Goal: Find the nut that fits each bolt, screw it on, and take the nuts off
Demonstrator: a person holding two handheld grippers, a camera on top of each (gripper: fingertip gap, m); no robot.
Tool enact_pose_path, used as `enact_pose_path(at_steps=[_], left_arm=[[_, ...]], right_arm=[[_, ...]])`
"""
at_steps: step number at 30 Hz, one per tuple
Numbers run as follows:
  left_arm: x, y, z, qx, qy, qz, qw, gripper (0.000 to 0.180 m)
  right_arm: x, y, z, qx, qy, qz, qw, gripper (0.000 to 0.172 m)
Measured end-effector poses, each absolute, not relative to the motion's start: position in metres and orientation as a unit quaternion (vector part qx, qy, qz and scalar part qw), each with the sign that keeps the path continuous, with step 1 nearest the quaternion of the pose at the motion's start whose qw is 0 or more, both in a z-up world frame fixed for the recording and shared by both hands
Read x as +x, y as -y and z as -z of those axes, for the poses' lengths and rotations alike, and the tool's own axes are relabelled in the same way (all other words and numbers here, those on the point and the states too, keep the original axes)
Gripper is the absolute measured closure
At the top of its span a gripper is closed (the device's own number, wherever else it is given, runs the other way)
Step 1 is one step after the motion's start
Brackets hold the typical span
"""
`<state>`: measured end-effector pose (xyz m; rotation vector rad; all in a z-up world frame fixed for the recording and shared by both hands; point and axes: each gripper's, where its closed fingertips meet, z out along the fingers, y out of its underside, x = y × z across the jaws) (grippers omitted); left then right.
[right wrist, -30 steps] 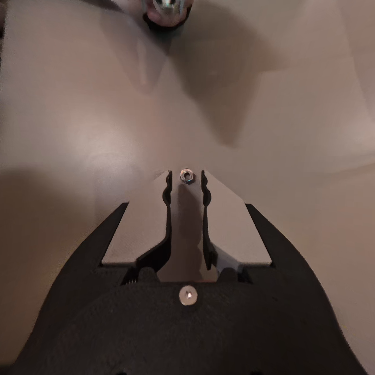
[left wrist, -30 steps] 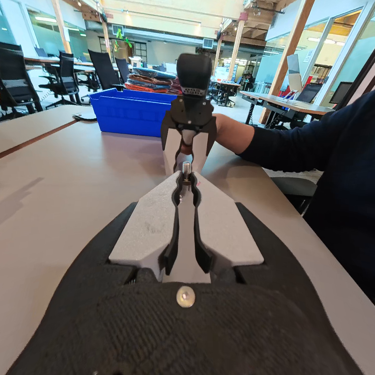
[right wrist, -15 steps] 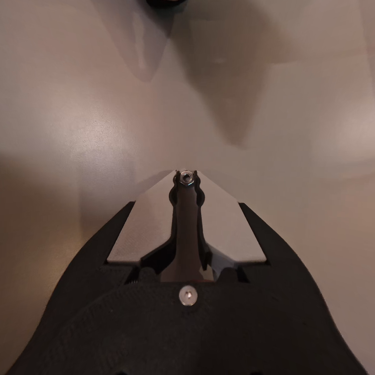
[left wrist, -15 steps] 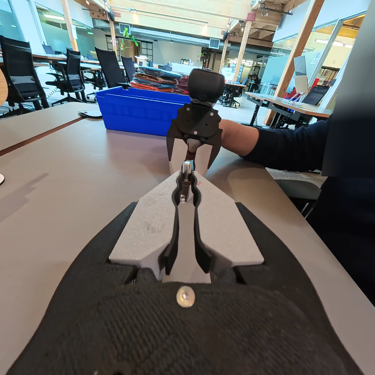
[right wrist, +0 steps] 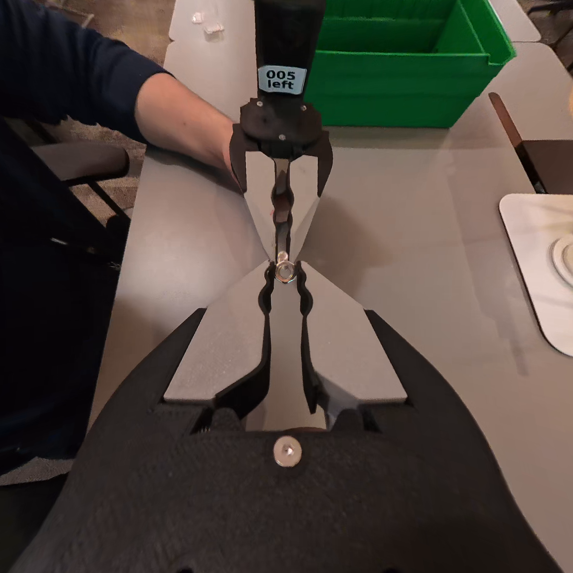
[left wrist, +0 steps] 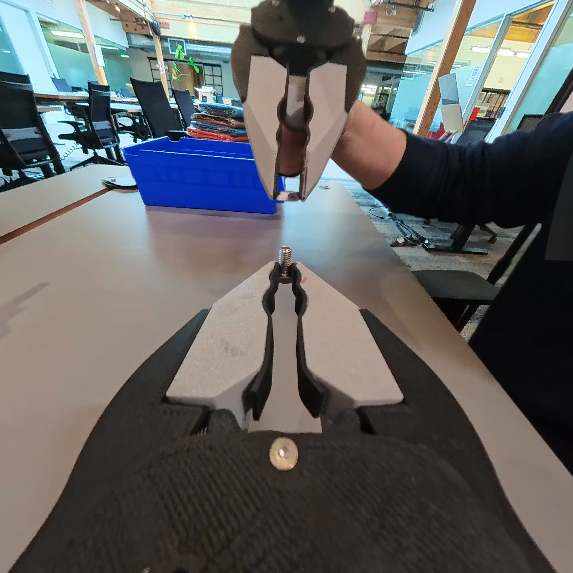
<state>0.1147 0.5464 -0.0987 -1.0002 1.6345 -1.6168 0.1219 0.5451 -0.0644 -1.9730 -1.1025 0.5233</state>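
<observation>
Bright daylit hall, dimmer downward view, wide-angle edge warping.

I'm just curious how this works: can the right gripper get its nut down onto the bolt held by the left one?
Probably yes. The right gripper holds the nut above the upright bolt in the left gripper. Only open air shows between them.

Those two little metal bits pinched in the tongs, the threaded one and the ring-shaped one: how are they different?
The bolt is a threaded pin; the nut is a flat six-sided ring with a hole through it.

The bolt stands upright in the left gripper, low above the table; the nut hangs higher, in the right gripper, which points down at the bolt.

The bolt's thread is bare: the nut is not on it yet.

Both are shiny silver metal, each clamped at fingertips.
</observation>
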Motion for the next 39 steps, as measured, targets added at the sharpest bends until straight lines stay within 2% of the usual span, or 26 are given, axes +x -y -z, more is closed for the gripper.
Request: enact_pose_path(at_steps=[16,39], left_arm=[[0.108,-0.551,0.084,-0.375,-0.604,0.620,0.332,0.175],[0.109,-0.552,0.081,-0.381,-0.593,0.623,0.340,0.175]], right_arm=[[0.096,-0.559,0.069,-0.791,0.476,-0.172,0.345,0.161],[0.094,-0.563,0.072,-0.790,0.455,-0.198,0.360,0.161]])
